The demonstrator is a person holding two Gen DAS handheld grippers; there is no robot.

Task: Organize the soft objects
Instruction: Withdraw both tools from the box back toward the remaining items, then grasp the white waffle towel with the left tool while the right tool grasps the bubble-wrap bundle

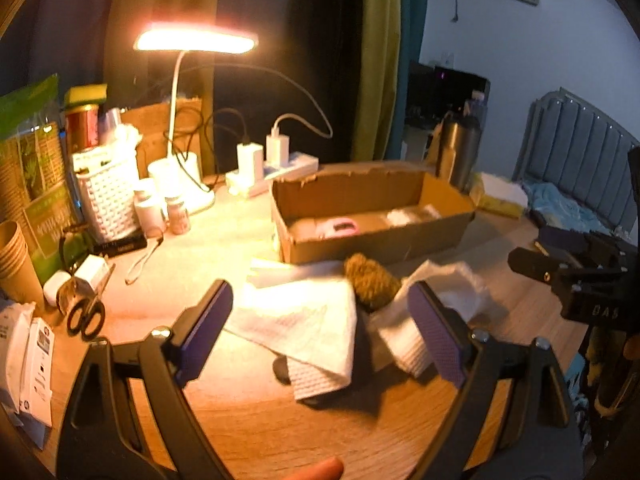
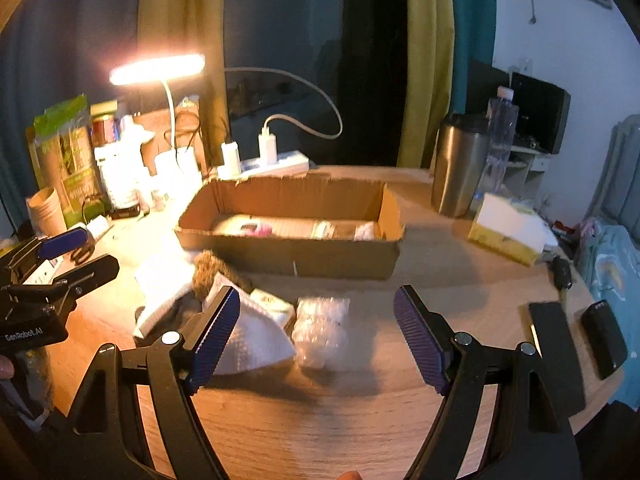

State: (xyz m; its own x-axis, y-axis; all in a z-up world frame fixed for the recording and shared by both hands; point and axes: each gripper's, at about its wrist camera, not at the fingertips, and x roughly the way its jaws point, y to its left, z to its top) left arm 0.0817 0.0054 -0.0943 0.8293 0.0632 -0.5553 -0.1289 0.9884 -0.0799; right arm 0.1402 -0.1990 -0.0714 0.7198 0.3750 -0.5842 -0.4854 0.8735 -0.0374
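Hovering low over the near part of the round wooden table (image 1: 256,412), the left gripper (image 1: 320,328) has its two purple-padded fingers spread wide with nothing between them. Just beyond them lies a heap of soft things: a folded white waffle-textured cloth (image 1: 308,328) draped over something dark, a shaggy brown furry lump (image 1: 372,282) behind it, and a second crumpled white cloth (image 1: 416,312) to the right, touching the lump.

The right gripper (image 2: 320,328) is likewise spread wide and holds nothing. Its left finger stands in front of the white padded cloth (image 2: 256,340), and between the fingers, on the table, sits a clear crinkled bubble-wrap packet (image 2: 320,332), just right of that cloth. The brown furry lump (image 2: 208,272) shows farther left, at the far edge of the heap. In this view the left gripper's black body (image 2: 52,288) comes in from the left edge.

Beyond the heap stands an open, shallow brown cardboard box (image 2: 288,256), and in it lie a pink-and-white item (image 2: 256,230) toward the left and small white items (image 2: 364,232) toward the right. Far left, a lit white gooseneck desk lamp (image 1: 196,40) shines over a white woven basket (image 1: 108,196), small bottles, stacked paper cups (image 1: 14,264) and black-handled scissors (image 1: 84,316). A white power strip with plugged-in chargers (image 1: 272,164) sits behind the box. To the right stand a steel tumbler (image 2: 460,168), a clear plastic bottle (image 2: 500,140) and a yellow tissue box (image 2: 508,232); two flat black objects (image 2: 576,344) lie near the right edge.
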